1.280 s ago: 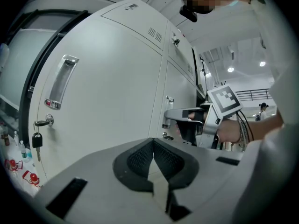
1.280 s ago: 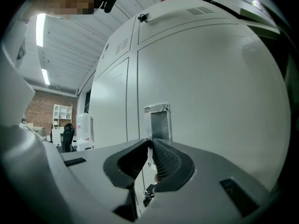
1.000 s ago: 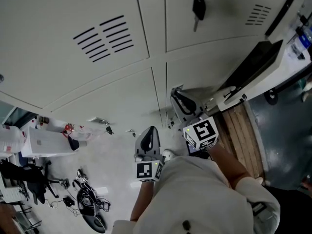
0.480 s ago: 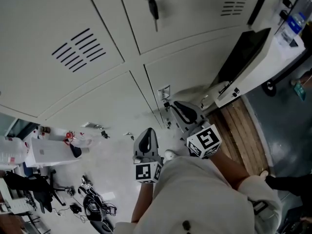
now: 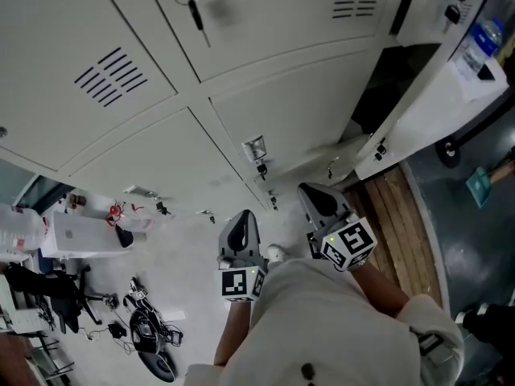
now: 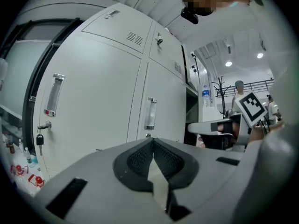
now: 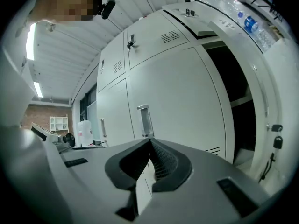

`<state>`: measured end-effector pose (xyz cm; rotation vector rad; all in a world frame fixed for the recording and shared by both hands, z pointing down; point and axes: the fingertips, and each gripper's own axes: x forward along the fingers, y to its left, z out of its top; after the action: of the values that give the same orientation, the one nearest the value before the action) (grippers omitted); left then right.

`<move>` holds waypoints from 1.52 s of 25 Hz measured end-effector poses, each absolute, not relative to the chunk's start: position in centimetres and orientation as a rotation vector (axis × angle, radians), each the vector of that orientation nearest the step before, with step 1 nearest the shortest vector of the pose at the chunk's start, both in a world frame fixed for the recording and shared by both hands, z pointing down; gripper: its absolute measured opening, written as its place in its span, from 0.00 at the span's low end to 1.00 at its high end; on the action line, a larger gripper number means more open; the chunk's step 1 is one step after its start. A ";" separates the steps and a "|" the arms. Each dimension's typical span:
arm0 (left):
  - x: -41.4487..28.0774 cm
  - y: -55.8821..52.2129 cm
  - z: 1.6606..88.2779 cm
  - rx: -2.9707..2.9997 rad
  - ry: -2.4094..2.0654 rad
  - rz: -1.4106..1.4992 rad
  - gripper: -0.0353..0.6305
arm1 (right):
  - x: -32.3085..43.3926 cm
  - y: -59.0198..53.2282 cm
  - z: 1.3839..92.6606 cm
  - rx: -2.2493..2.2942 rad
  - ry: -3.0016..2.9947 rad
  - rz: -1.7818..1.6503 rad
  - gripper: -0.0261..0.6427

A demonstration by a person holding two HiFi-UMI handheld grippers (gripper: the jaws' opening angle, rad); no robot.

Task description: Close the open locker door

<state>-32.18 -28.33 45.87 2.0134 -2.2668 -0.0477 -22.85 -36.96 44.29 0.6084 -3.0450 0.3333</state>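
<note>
The open locker door (image 5: 430, 107) swings out at the right of the white locker bank, and its dark compartment (image 5: 392, 75) shows behind it. My right gripper (image 5: 312, 191) hovers in front of the lower lockers, left of that door and clear of it. Its jaws are closing and meet at the tips, with nothing between them. In the right gripper view the right gripper (image 7: 150, 140) points at a closed door's handle (image 7: 145, 120), with the dark compartment (image 7: 236, 92) to the right. My left gripper (image 5: 244, 218) is shut and empty. It (image 6: 153, 140) faces closed locker doors.
A key (image 5: 195, 10) hangs in an upper locker's lock. A padlock (image 7: 276, 141) hangs on the open door's edge. A wooden pallet (image 5: 402, 223) lies on the floor below the open door. Carts and cables (image 5: 137, 328) stand at the lower left.
The head view has swung, so the lockers slide left and more of the open compartment shows. My right gripper has drawn back from the locker fronts, down and to the right. The left gripper stayed put.
</note>
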 end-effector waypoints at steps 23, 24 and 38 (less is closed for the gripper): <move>-17.6 -24.1 48.0 1.792 -2.400 -0.027 0.06 | -7.4 -34.9 47.2 0.452 -3.049 0.356 0.08; -17.3 -23.9 48.0 1.789 -2.404 -0.024 0.06 | -7.1 -34.6 47.1 0.446 -3.054 0.348 0.08; -15.3 -23.6 47.2 1.788 -2.439 -0.024 0.06 | -6.3 -33.7 46.7 0.380 -3.067 0.302 0.08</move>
<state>-15.33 -23.62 47.22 1.7877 -2.4390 -0.0240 -6.32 -33.74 46.65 0.3803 -3.0673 0.3024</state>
